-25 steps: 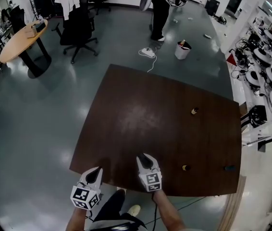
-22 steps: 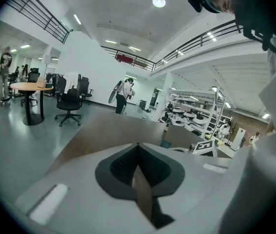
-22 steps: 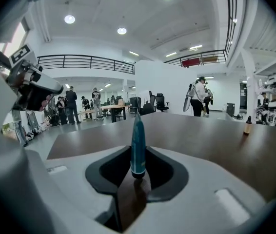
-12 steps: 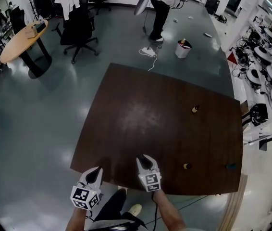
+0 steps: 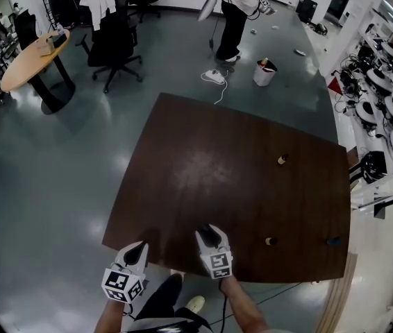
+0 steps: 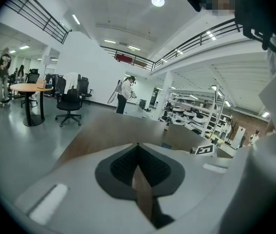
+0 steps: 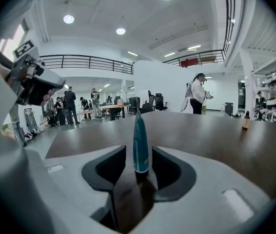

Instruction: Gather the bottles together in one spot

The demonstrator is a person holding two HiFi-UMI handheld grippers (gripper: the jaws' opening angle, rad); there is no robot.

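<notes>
A slim teal bottle (image 7: 140, 135) stands upright on the brown table (image 5: 217, 158) between the jaws of my right gripper (image 7: 139, 152). The jaws have just been opening, and a gap shows on each side of the bottle. In the head view that gripper (image 5: 210, 232) sits over the table's near edge and hides the bottle. My left gripper (image 5: 138, 247) hangs off the near left corner, its fingertips meeting with nothing between them (image 6: 138, 145). Two small brown bottles (image 5: 280, 159) (image 5: 269, 241) and a teal item (image 5: 332, 241) stand to the right.
One small brown bottle (image 7: 246, 121) shows far right in the right gripper view. On the floor beyond the table are a white bucket (image 5: 264, 72), office chairs (image 5: 115, 44), a round wooden table (image 5: 33, 57) and a standing person (image 5: 235, 12). Shelves of equipment (image 5: 384, 109) line the right side.
The right gripper has edged very slightly towards the table's near edge. The left gripper has kept still. The person in the background has shifted a little.
</notes>
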